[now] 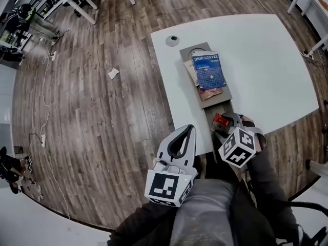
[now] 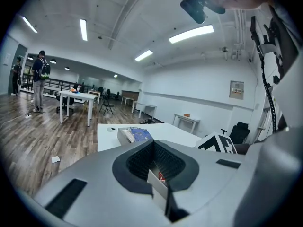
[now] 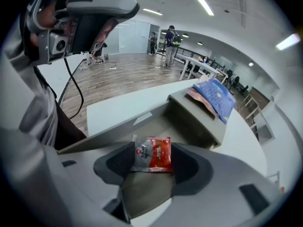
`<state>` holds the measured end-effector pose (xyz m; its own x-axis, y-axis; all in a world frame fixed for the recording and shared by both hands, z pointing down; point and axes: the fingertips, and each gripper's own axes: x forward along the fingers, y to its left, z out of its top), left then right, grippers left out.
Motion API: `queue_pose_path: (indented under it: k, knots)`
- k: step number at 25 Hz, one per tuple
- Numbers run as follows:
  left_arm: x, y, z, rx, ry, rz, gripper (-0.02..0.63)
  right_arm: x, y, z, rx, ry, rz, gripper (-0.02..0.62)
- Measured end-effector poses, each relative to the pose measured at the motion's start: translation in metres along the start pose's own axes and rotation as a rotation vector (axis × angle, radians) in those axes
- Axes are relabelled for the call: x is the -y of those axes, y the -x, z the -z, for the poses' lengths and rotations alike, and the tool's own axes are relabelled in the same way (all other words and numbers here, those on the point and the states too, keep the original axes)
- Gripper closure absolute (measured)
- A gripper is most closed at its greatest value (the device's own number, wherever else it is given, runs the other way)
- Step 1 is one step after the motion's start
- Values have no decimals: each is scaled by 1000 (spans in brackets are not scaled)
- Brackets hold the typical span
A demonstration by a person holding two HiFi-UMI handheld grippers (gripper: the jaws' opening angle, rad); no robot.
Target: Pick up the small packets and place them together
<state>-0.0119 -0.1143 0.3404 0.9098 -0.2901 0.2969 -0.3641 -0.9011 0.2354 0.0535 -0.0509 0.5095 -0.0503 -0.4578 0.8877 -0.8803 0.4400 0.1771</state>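
**Red packet (image 3: 152,153) loose between the jaws of my right claw (image 3: 151,163)**

The red packet lies flat at the near end of the grey tray (image 1: 219,104) on the bench (image 1: 266,60), apart from the blue drip-coffee pack (image 1: 209,70) piled with others at the far end. My right claw reaches low over the bench edge and straddles it, jaws wide, pads seemingly not pressing. It looks light, thin and crinkly, so I'd pinch a sealed edge. My left claw (image 1: 190,129) hangs shut and empty off the bench

White table (image 1: 266,60) w/ round grommet (image 1: 172,40); crumpled paper (image 1: 113,74) on wood floor (image 1: 102,137); person (image 2: 39,79) standing far off.
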Motion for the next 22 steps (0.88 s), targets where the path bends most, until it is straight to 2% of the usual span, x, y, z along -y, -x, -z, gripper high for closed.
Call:
queue_pose_path:
  k: [5, 6, 7, 8, 11, 14, 16, 19, 22]
  knots:
    - [-7, -11, 9, -27, 16, -19, 603, 7, -7, 3, -68, 81, 28, 374]
    - [-7, -13, 10, -31, 18, -17, 603, 12, -8, 4, -83, 112, 61, 419]
    - [-6, -16, 12, -34, 20, -13, 603, 17, -9, 5, -98, 144, 99, 541]
    - [-5, -18, 13, -36, 20, -8, 603, 21, -11, 7, -113, 167, 121, 591]
    - [-1, -22, 13, -37, 14, 3, 603, 20, -14, 8, -118, 154, 100, 591]
    - [2, -18, 8, -27, 8, 8, 603, 20, -3, -4, -28, 21, 63, 591]
    - [1, -15, 5, -21, 7, 4, 603, 28, 6, -12, 24, -22, 97, 587]
    - [-3, -11, 4, -12, 9, -10, 603, 41, 5, -12, -20, 76, 180, 572]
    - [-9, -6, 0, -6, 14, -24, 603, 43, -7, -7, -106, 143, 181, 572]
